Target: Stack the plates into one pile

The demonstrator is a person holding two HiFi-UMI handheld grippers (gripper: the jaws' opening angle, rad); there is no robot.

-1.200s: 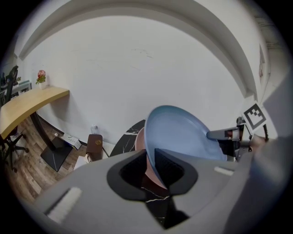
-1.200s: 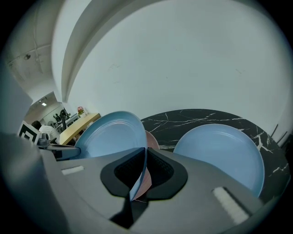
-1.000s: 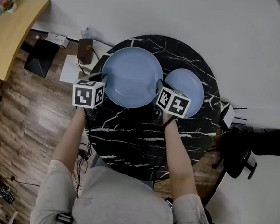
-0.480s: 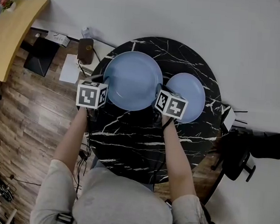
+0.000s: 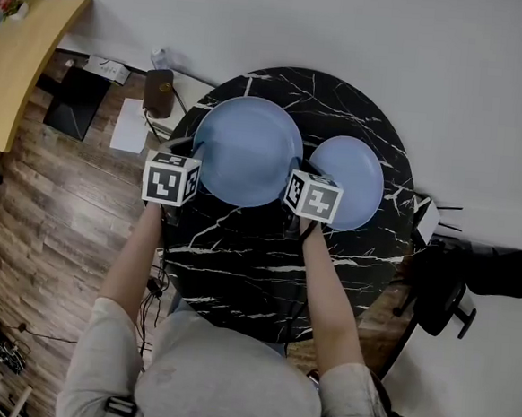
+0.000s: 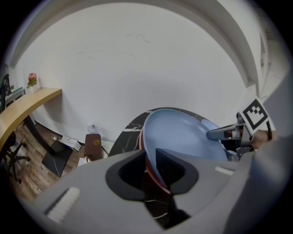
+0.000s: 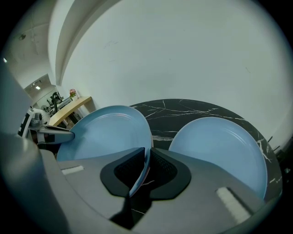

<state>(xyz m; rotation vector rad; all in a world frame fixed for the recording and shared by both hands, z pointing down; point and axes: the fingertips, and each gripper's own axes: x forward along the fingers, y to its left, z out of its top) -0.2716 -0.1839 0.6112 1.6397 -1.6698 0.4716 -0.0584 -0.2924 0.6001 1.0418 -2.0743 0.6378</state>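
Observation:
A large blue plate [image 5: 248, 148] lies at the back left of the round black marble table [image 5: 265, 266]. A dark red rim [image 6: 151, 176] shows under its edge. A smaller blue plate [image 5: 349, 170] sits just to its right. My left gripper [image 5: 192, 151] is at the big plate's left rim. Its jaws have just been opening and stand apart, with the rim [image 6: 147, 137] between them. My right gripper [image 5: 295, 172] is shut on the same plate's right rim [image 7: 145, 160]. Across the plate, each gripper view shows the other gripper: the right gripper [image 6: 229, 132] and the left gripper [image 7: 50, 134].
A wooden desk [image 5: 26, 45] stands far left over the plank floor. A brown box [image 5: 159, 92] and papers [image 5: 128, 128] lie by the table's back left edge. A dark chair [image 5: 458, 282] stands at the right. A white wall runs behind.
The large plate and both grippers have sunk a little toward the table. The right gripper's cube has rolled slightly.

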